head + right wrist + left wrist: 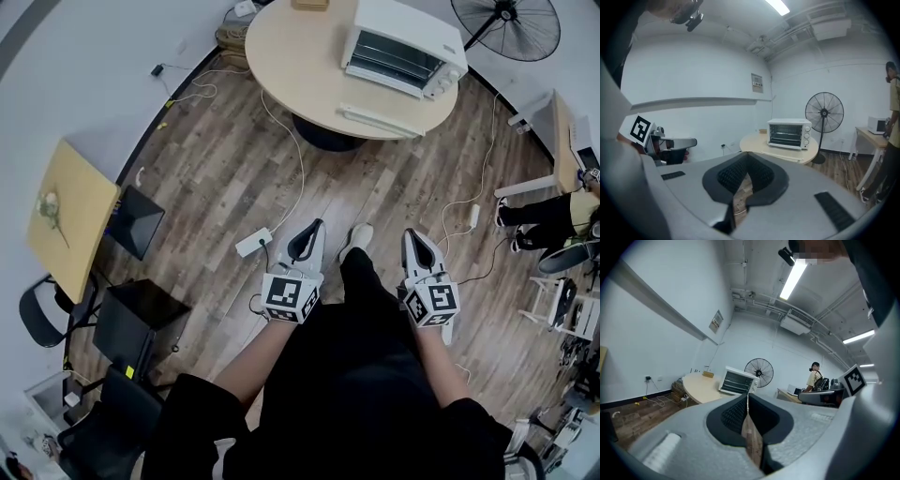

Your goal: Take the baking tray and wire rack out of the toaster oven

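Observation:
The white toaster oven (403,47) stands with its glass door closed on a round wooden table (291,56), far ahead of me. It also shows in the left gripper view as the toaster oven (737,380) and in the right gripper view as the toaster oven (789,133). Thin rack bars show faintly behind the glass; I cannot make out the tray. My left gripper (314,230) and right gripper (412,234) are held side by side above the wood floor, well short of the table. Both point toward the oven. The left gripper (748,397) is shut and holds nothing, and so is the right gripper (749,159).
A long white flat object (380,120) lies on the table in front of the oven. A standing fan (511,23) is behind the table. A white power strip (253,242) and cables lie on the floor. A small square table (66,216) and black chairs are left; a person (553,216) sits right.

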Demonstrator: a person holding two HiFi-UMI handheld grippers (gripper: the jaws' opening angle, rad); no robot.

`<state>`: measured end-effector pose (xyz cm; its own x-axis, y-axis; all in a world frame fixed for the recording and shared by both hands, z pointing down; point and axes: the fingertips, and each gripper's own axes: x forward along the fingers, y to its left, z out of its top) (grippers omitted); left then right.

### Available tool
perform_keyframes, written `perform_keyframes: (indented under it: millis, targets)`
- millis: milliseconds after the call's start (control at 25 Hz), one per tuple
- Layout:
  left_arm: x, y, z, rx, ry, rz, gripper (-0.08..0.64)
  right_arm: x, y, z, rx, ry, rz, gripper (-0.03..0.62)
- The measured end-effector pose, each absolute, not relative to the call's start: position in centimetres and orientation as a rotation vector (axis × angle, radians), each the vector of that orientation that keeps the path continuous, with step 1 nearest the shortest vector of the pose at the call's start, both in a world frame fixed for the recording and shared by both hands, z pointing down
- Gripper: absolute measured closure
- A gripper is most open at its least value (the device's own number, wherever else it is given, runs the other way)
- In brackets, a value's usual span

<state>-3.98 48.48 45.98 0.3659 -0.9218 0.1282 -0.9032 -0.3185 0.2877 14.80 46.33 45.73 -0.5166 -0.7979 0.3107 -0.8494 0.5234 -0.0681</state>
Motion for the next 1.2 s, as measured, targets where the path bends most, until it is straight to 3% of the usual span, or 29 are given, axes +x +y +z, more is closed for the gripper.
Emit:
perform_keyframes:
  millis: [400,1200]
  targets:
    - [-0.6,41.5,45.8,2.383,-1.579,-0.034,0.538,12.9,40.8,47.2,1.26,-2.588,0.225,0.592]
    - [12.1,15.3,46.8,2.287,-1.51,0.085,0.538,23.9,15.4,47.8,1.175,-2.729,0.451,0.591]
